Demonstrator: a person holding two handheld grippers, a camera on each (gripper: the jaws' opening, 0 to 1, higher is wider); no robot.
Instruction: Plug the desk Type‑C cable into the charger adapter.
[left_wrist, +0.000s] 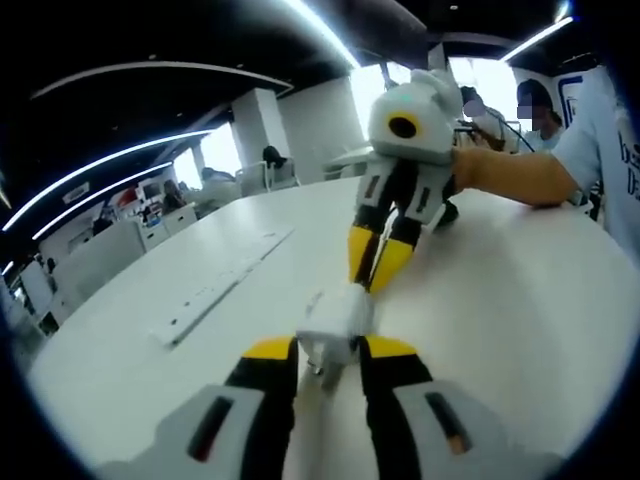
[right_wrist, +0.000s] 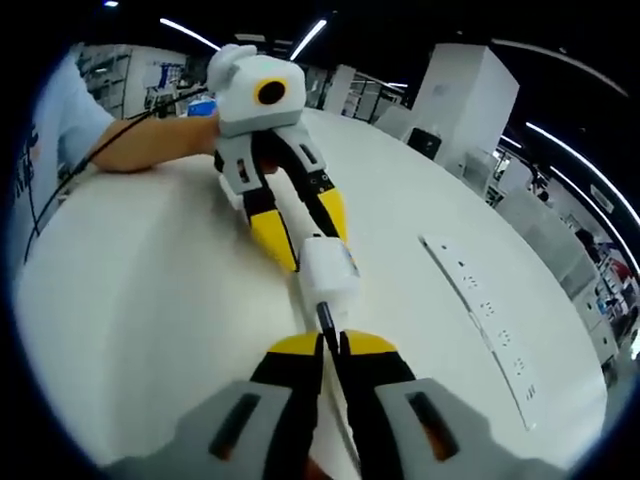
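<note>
The white charger adapter (left_wrist: 335, 322) sits between the yellow tips of my left gripper (left_wrist: 330, 350), which is shut on it just above the white table (left_wrist: 500, 300). From the far side, my right gripper (left_wrist: 380, 255) points at the adapter, its tips close to it. In the right gripper view, my right gripper (right_wrist: 330, 345) is shut on the black Type-C plug (right_wrist: 325, 318). The plug's end meets the near face of the adapter (right_wrist: 328, 272). How deep it sits I cannot tell. The left gripper (right_wrist: 300, 228) holds the adapter from the other side.
A long white power strip (left_wrist: 225, 285) lies flat on the table (right_wrist: 150, 290), to the right of the adapter in the right gripper view (right_wrist: 480, 310). A person's forearm (left_wrist: 520, 175) rests on the table behind the grippers. Office desks and a pillar stand beyond.
</note>
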